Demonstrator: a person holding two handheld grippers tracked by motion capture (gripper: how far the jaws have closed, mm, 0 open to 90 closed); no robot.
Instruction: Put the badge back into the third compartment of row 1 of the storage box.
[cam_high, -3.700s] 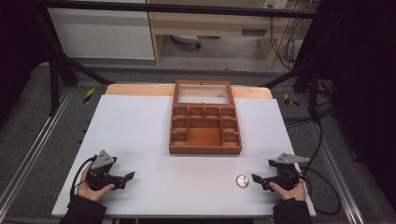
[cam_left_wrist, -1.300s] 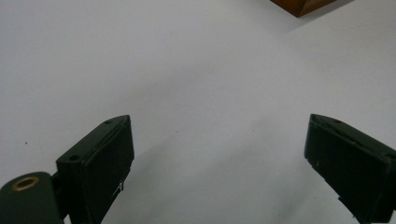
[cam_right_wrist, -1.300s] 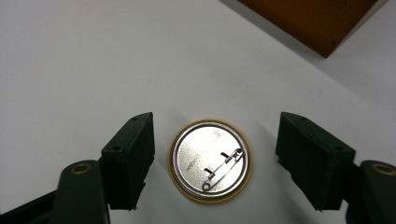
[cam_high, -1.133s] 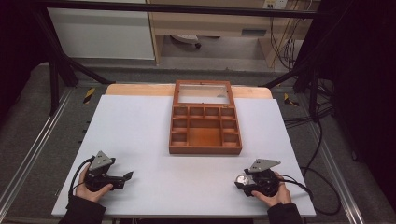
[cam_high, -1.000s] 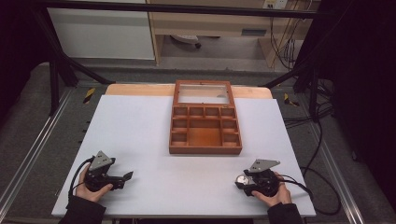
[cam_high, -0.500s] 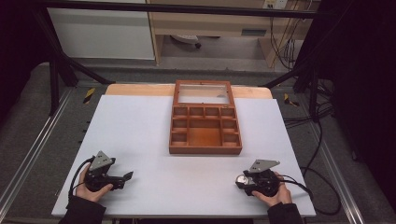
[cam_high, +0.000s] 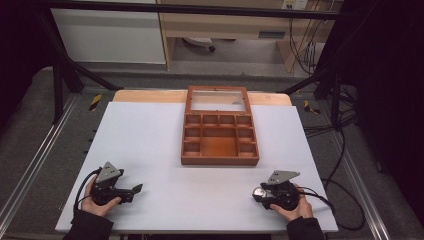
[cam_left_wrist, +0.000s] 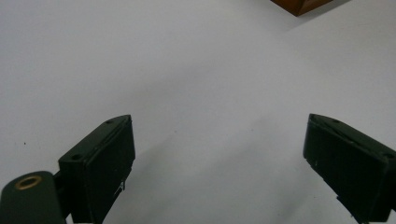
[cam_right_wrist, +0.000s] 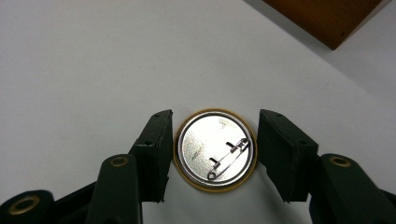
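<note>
We are bracketing the pin badge (cam_right_wrist: 215, 150) with the right gripper (cam_right_wrist: 212, 154) near the table's (cam_high: 160, 135) front-right corner, jaws barely unclamped; the left gripper (cam_left_wrist: 219, 158) is gaping empty; the wooden box (cam_high: 220, 134) is awaiting anything.

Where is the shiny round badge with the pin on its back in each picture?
High view: the badge lies low on the right of the white table, at the tip of the right tongs.
Right gripper view: it sits in the middle, pin side up, between the two jaws.
Left gripper view: I cannot find it there.
Shared landmark: the wooden box, whose corner peeks in at the top right of both gripper views.
</note>
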